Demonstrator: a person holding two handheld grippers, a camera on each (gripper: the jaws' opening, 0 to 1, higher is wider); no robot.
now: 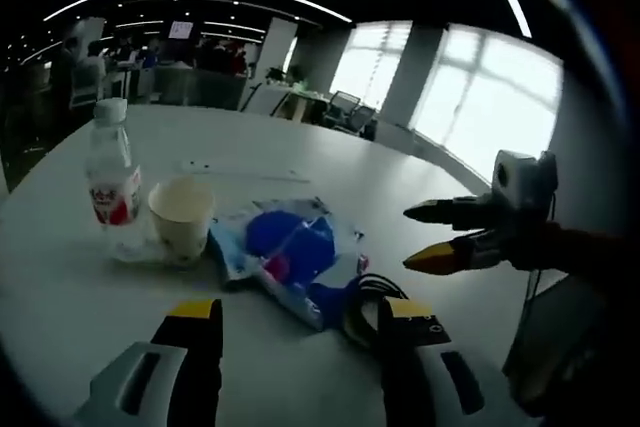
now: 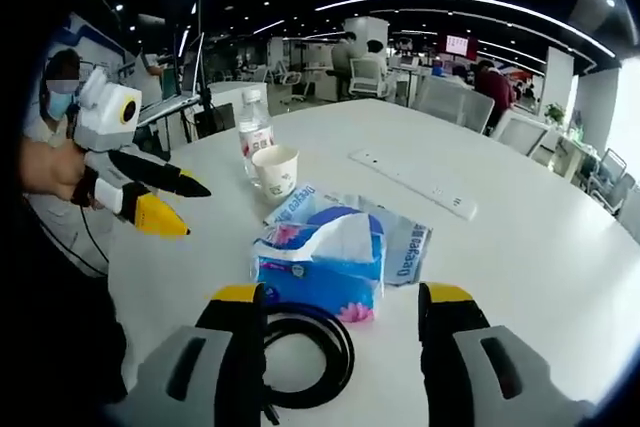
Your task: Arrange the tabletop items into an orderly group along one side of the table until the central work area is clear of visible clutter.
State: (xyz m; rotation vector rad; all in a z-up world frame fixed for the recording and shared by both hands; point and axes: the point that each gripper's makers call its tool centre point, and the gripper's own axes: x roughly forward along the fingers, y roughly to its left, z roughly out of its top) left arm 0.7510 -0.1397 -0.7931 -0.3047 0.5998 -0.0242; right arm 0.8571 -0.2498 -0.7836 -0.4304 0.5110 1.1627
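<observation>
A clear water bottle [image 1: 112,182] with a red label stands on the white table, and a white paper cup [image 1: 182,215] stands right beside it. A blue tissue pack [image 1: 290,247] lies on a flat blue-and-white packet, with a black cable [image 1: 372,292] coiled at its near side. My left gripper [image 1: 300,322] is open, a little short of the tissue pack. My right gripper [image 1: 408,237] comes in from the right, jaws apart and holding nothing. In the right gripper view, my right gripper [image 2: 345,312] stands open over the cable coil [image 2: 300,352] and just short of the tissue pack [image 2: 325,262]. Behind lie the packet [image 2: 405,237], cup [image 2: 275,172] and bottle [image 2: 255,132]. My left gripper [image 2: 195,210] hovers at the left.
A long white power strip [image 2: 415,187] lies further back on the round white table [image 2: 540,247]. A dark flat object [image 1: 560,342] sits at the table's right edge. A hand [image 2: 50,172] holds the left gripper. Desks, chairs and people stand far behind.
</observation>
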